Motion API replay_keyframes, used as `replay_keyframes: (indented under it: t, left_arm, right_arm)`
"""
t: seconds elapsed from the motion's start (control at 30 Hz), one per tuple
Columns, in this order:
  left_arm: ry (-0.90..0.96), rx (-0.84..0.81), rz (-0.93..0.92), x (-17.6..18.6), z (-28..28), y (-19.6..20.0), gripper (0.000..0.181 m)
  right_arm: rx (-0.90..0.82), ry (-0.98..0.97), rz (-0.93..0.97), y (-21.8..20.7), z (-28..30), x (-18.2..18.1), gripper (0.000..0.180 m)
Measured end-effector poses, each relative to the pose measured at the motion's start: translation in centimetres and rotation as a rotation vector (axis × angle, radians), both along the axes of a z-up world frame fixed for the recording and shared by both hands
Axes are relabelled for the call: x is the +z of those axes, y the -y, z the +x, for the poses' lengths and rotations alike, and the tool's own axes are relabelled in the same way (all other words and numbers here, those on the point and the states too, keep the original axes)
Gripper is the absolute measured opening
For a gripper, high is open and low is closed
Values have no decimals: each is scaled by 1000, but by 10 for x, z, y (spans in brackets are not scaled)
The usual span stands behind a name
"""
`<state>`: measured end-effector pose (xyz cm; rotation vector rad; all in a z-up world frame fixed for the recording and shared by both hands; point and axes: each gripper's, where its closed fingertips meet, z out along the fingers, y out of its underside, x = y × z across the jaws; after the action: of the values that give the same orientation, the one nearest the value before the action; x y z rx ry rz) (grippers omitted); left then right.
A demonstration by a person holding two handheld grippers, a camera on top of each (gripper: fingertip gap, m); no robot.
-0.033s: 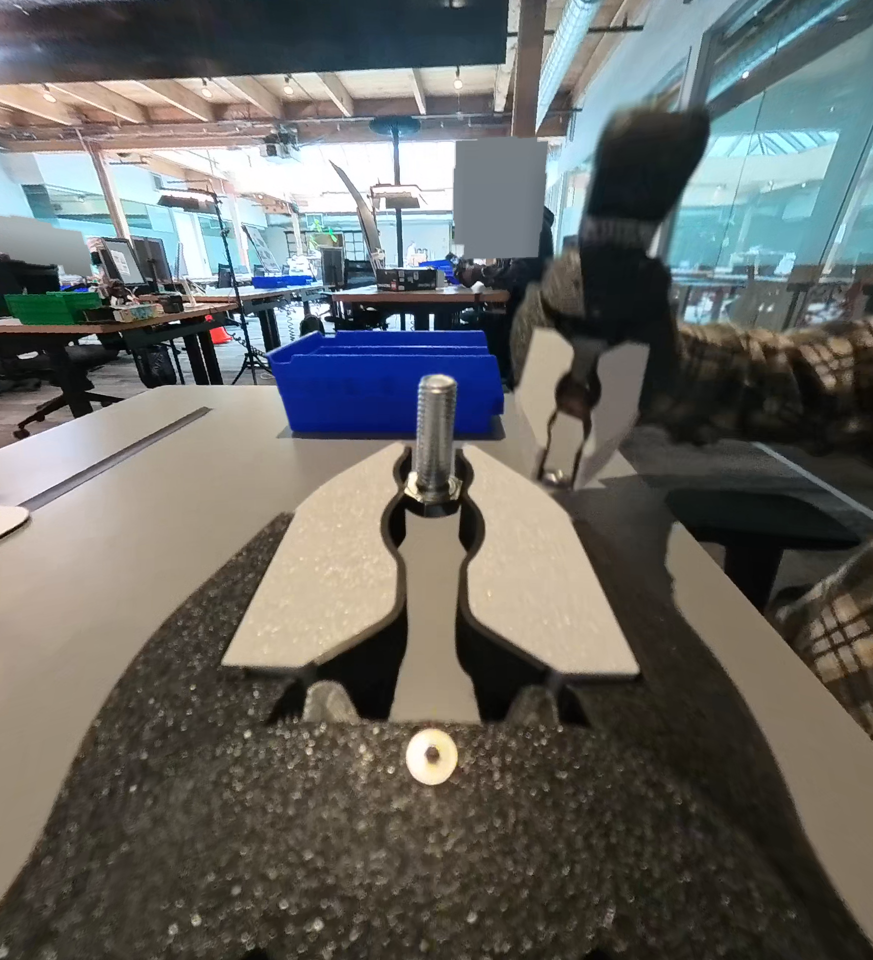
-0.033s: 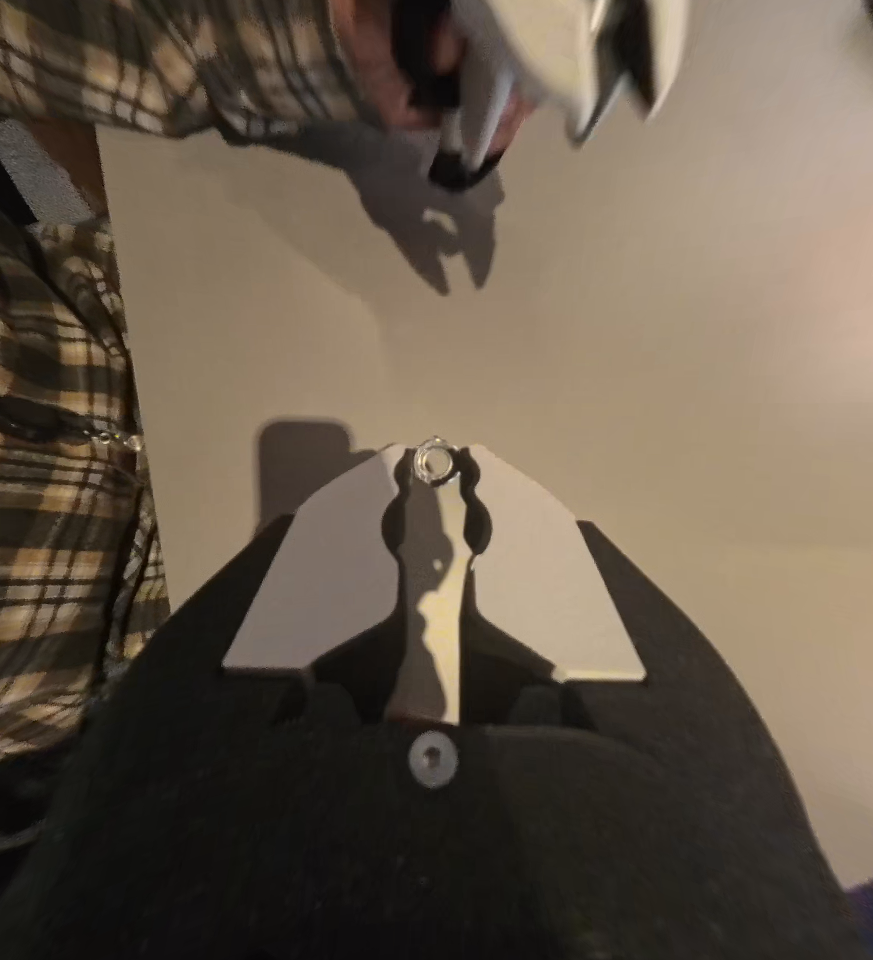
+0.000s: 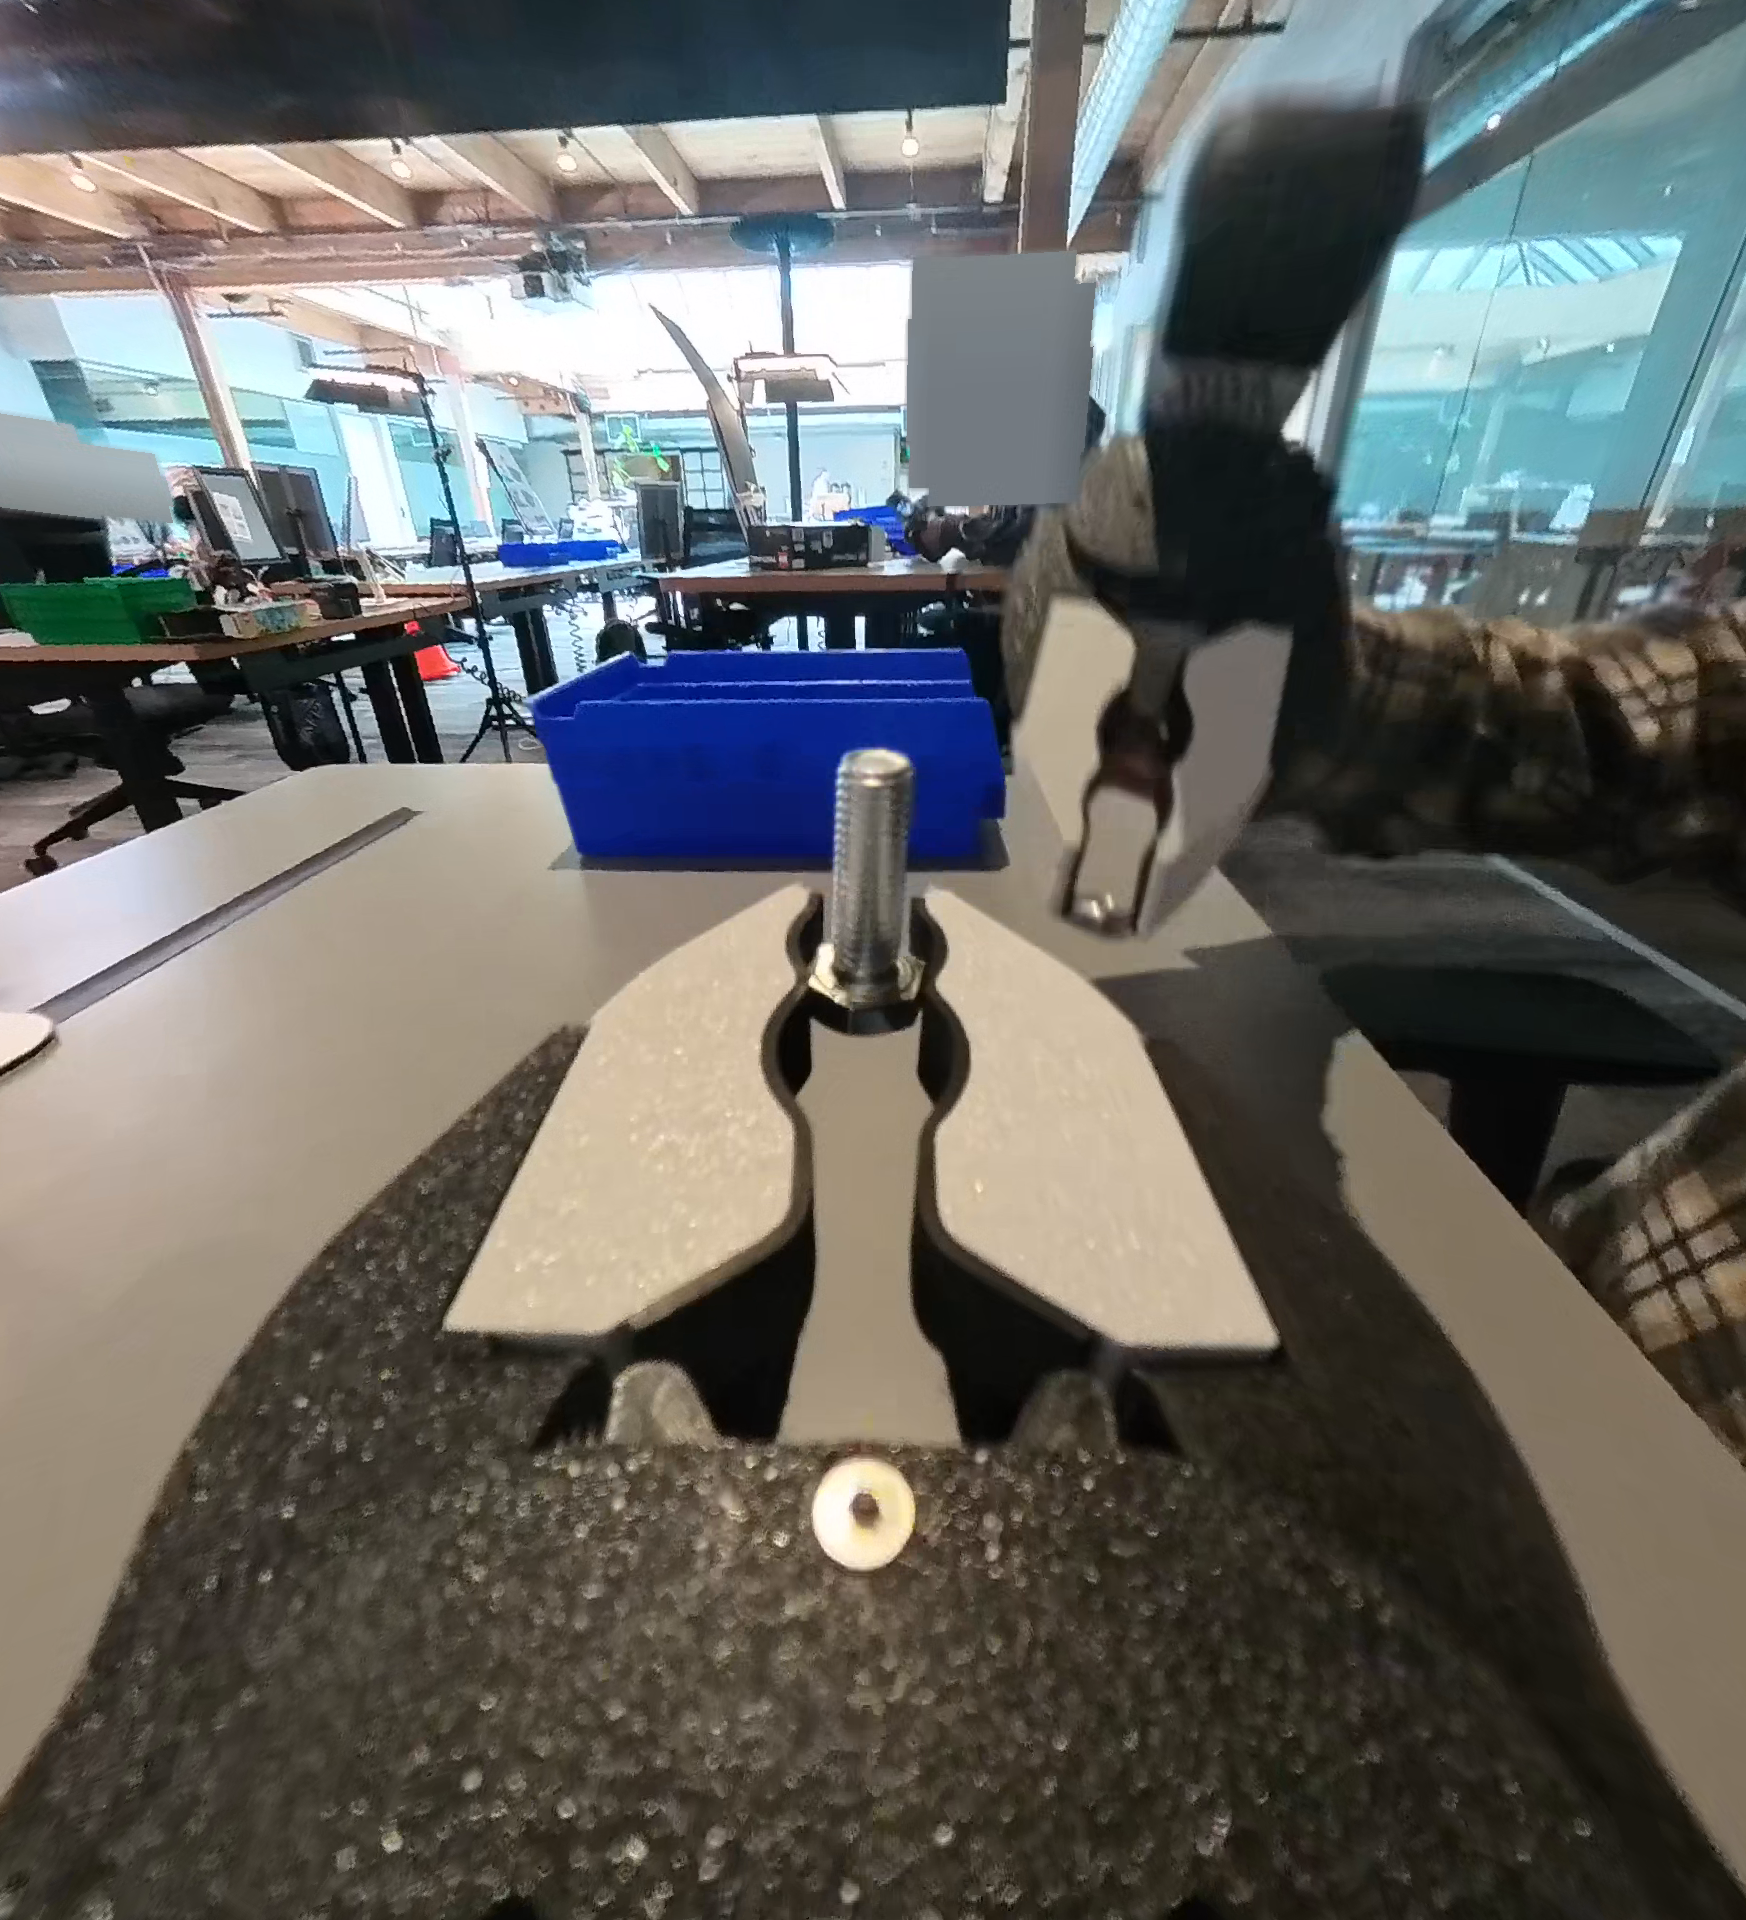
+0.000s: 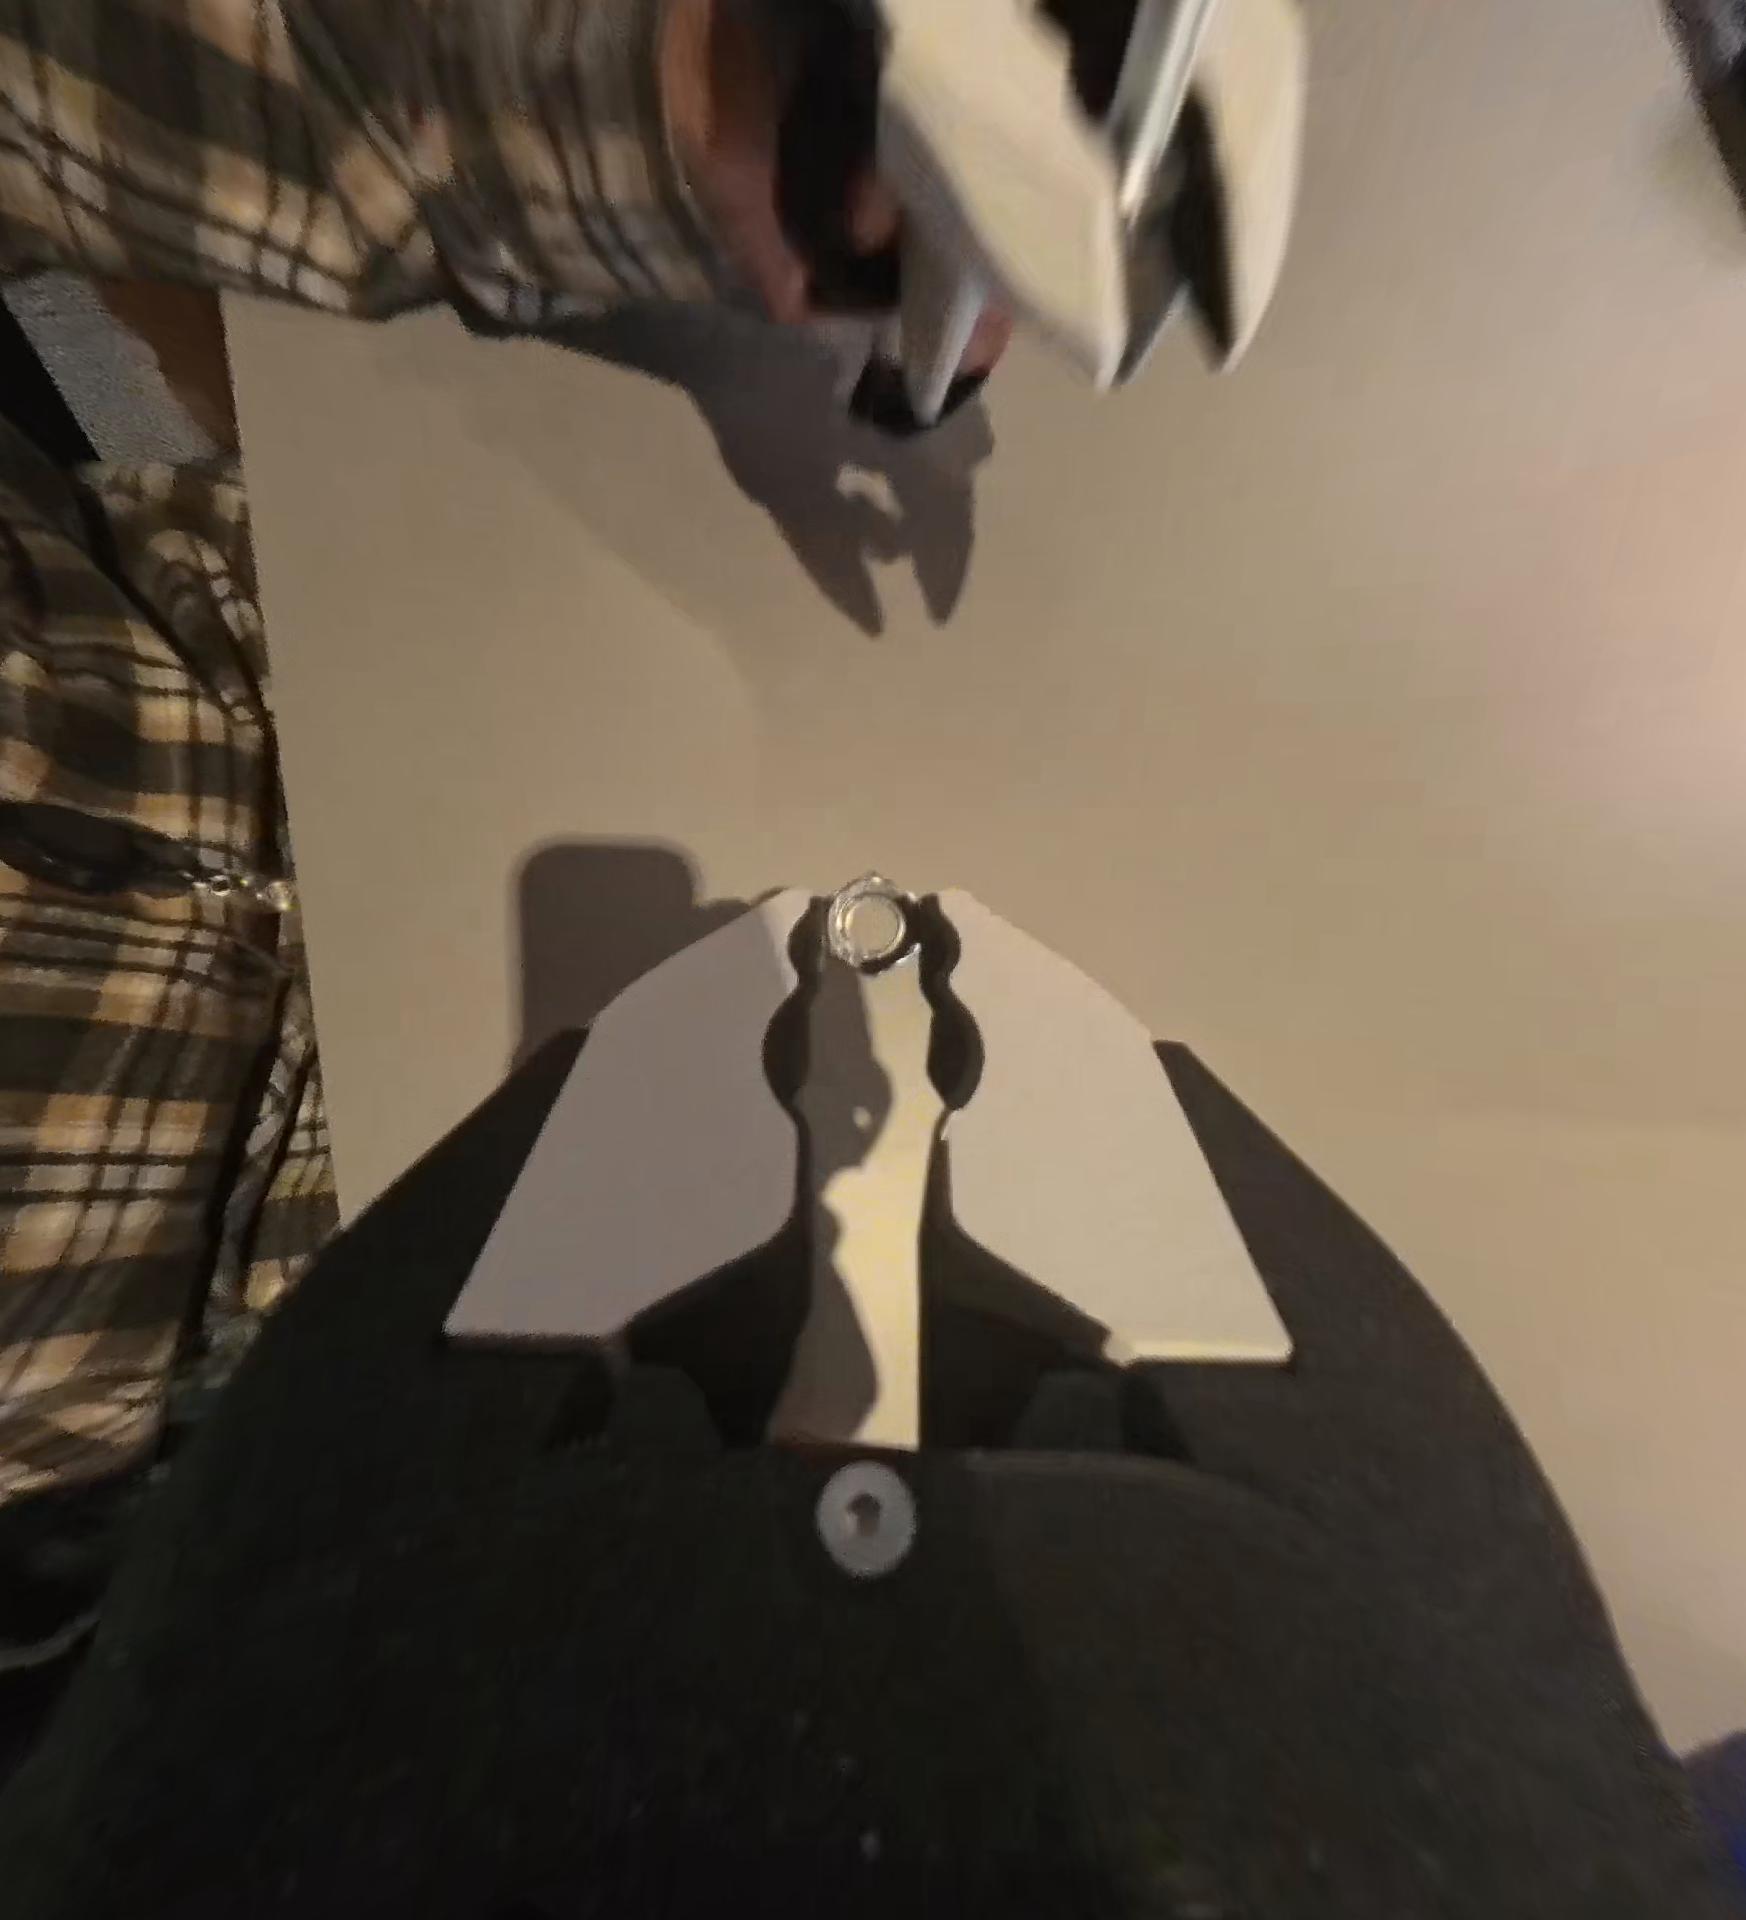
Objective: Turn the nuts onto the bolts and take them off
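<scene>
Steel and hard, the bolt (image 3: pixel 874 862) stood upright, its head pinched in the left tongs (image 3: pixel 864 992). Just right of the bolt, the right tongs (image 4: pixel 874 930) squeezed a small, slippery nut (image 4: pixel 871 923) by its flat sides above the worktop (image 3: pixel 225 1039).

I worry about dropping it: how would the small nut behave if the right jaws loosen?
The nut is small, shiny metal held only at the right gripper tips, so it would probably slip out easily. It looks rigid, and may roll or bounce on the smooth table.
</scene>
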<state>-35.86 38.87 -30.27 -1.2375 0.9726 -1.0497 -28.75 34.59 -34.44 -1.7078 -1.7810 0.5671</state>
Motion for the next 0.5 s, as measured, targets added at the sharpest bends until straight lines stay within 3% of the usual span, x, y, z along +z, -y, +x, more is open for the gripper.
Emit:
replay_keyframes:
  t: [0.23,0.5]
  left_arm:
    - [-99,-12,28,-8,10,7,15]
    - [-178,2,24,-17,15,8,14]
  right_arm:
    - [174,-11,-20,-22,-41,71,17]
    - [327,163,31,-27,-81,72,17]
